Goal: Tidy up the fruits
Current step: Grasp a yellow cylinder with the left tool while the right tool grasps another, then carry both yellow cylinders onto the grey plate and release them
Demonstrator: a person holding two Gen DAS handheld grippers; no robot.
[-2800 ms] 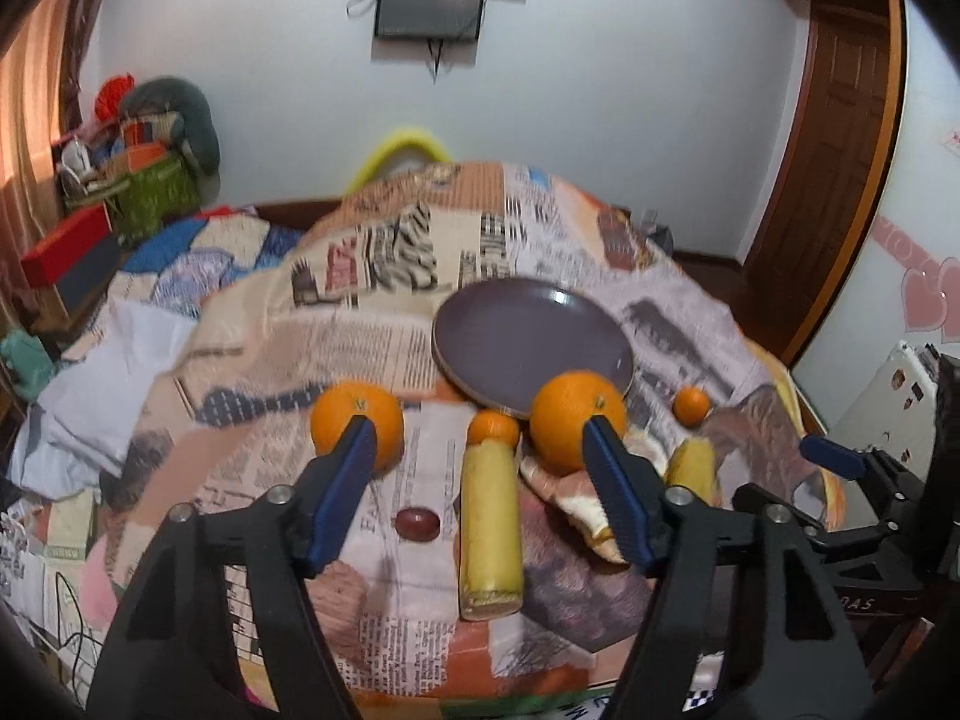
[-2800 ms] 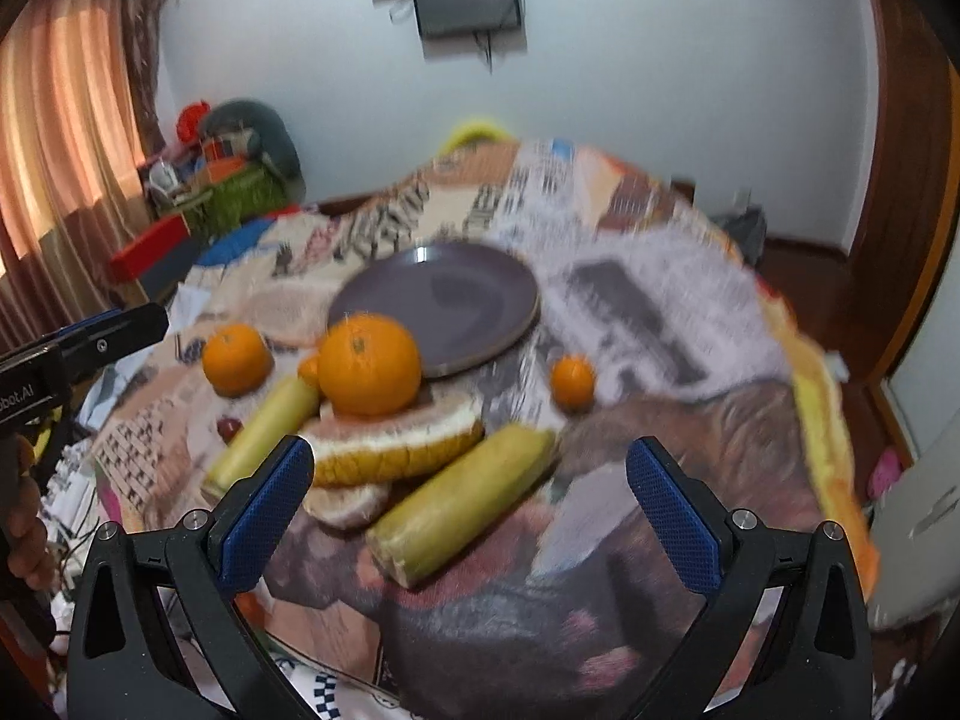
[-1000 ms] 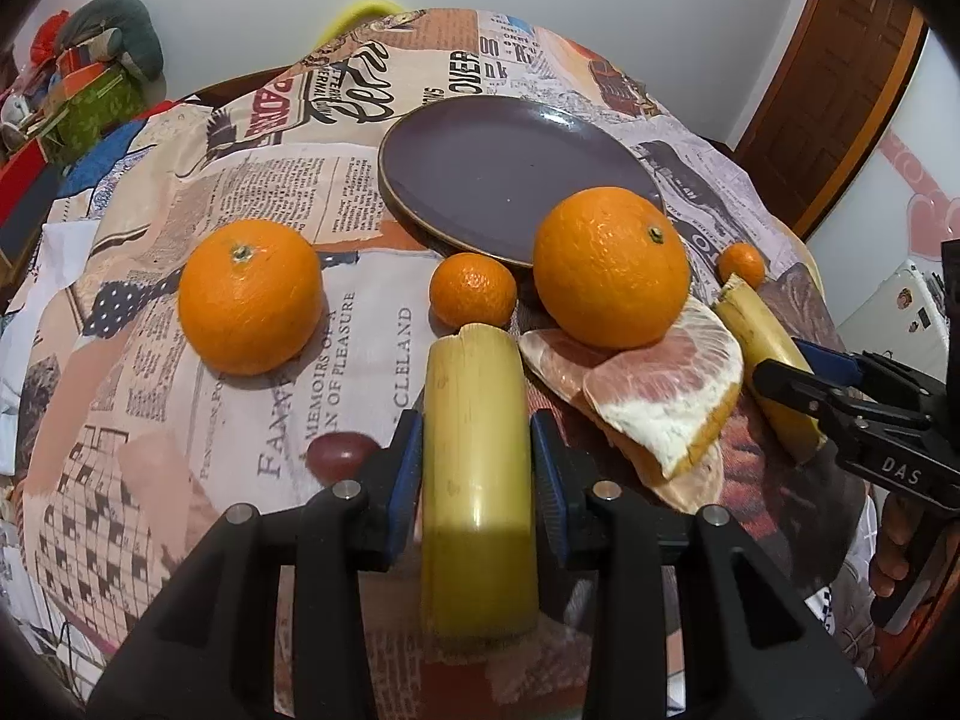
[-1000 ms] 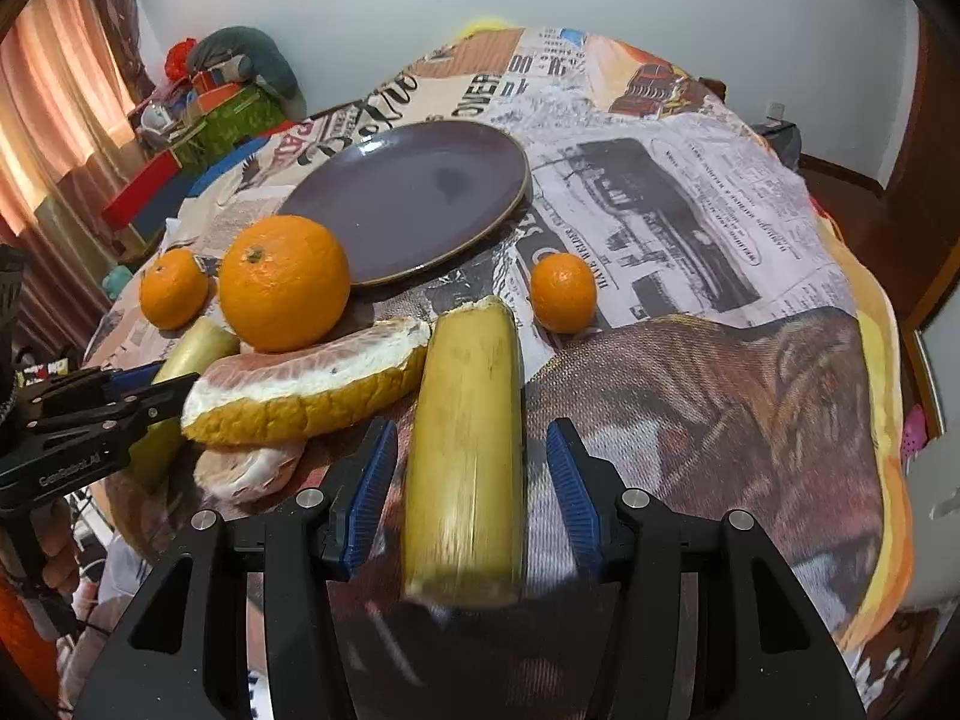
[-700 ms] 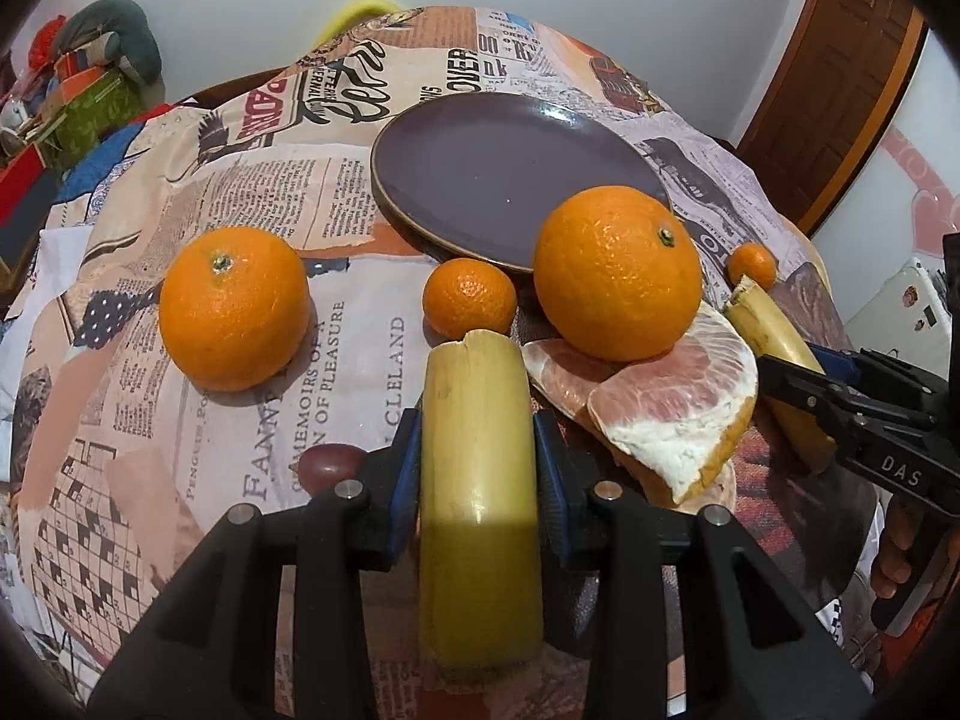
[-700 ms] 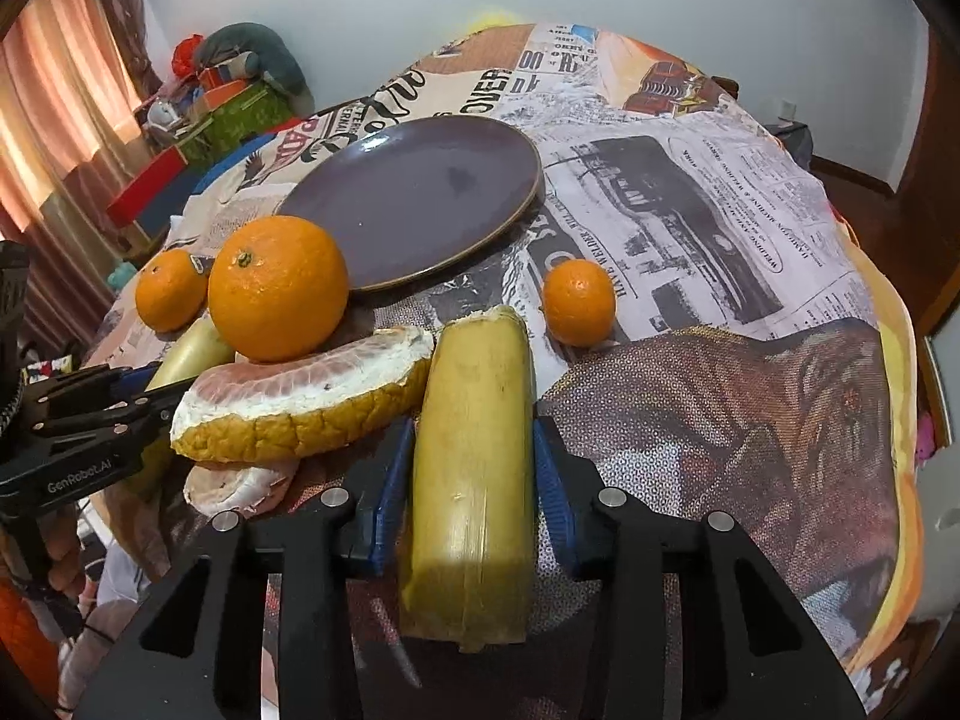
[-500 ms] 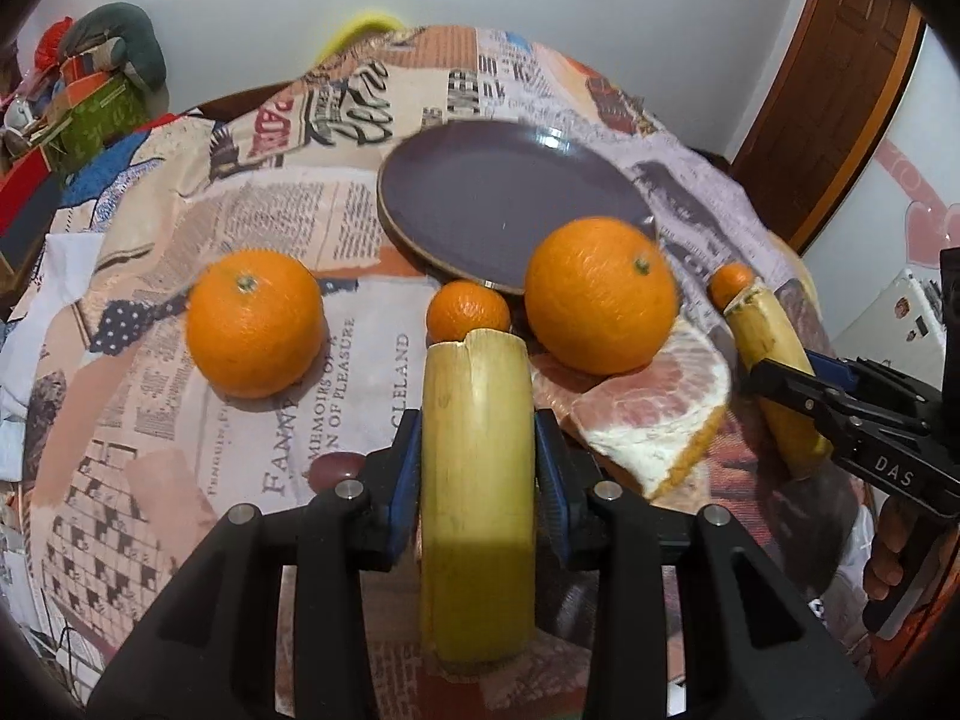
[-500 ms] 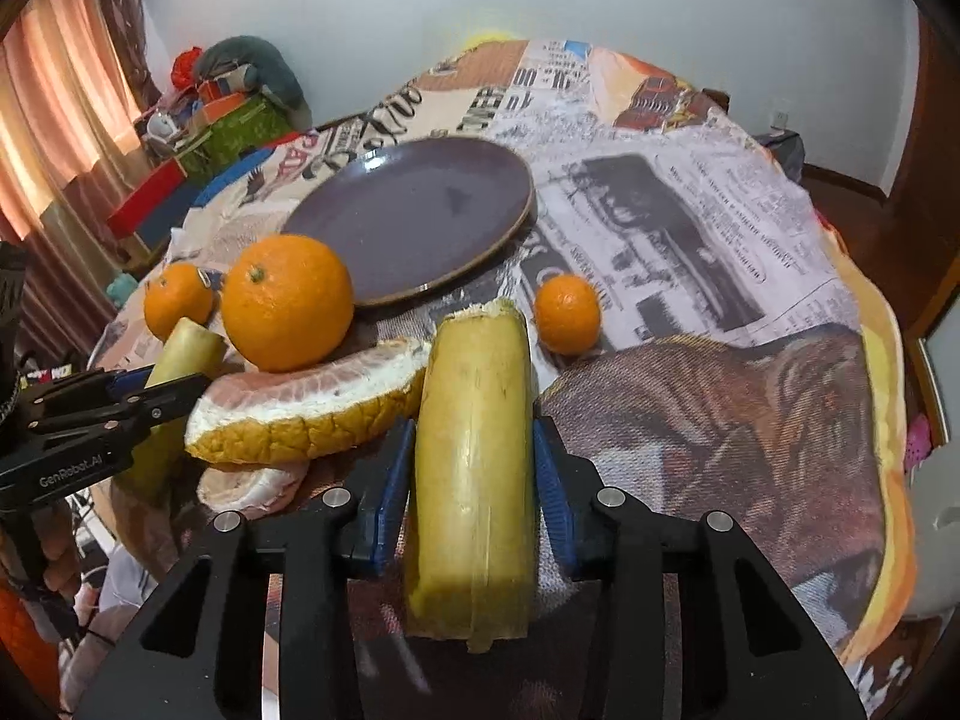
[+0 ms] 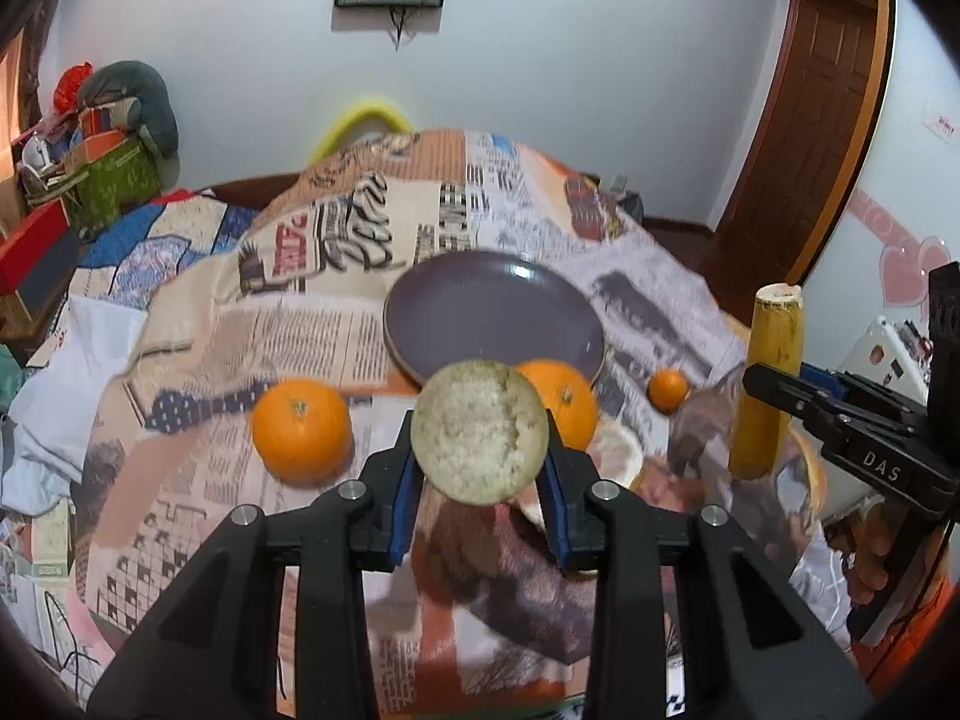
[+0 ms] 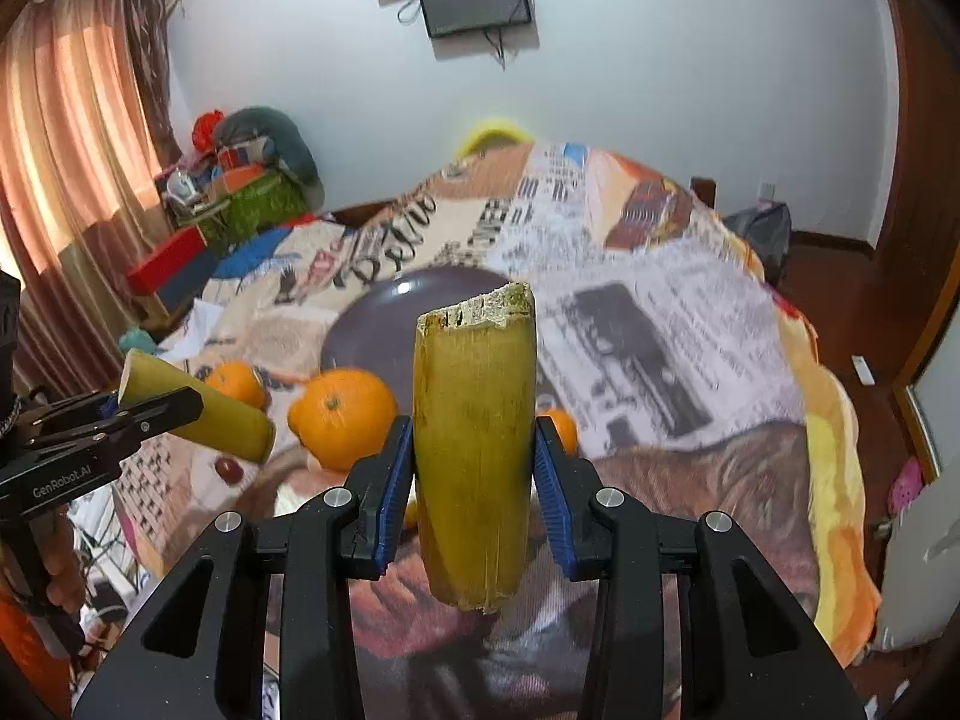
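Both yellow stalk pieces are now lifted clear of the newspaper-print cloth (image 9: 288, 330), where a second ago they lay flat beside the other fruit. In the left wrist view the left gripper (image 9: 480, 474) is clamped on the left stalk piece (image 9: 480, 432), tipped so its pale cut end faces the camera at frame centre; the same piece is seen at the left edge of the right wrist view, held above the cloth. The right gripper (image 10: 474, 480) has just been closing and is now clamped on the right stalk piece (image 10: 474, 450), which stands nearly upright at frame centre — its ragged top overlapping the purple plate (image 10: 372, 324) behind.

The plate is bare, in the upper middle of both views. Two large oranges (image 9: 302, 429), a small orange (image 9: 668, 389) and a peeled citrus segment (image 9: 618, 450) are left on the cloth in front of it.

The pick-up is judged complete for both pieces — what remains is carrying them forward and setting them down, probably on the plate, though the intended spot cannot be told.
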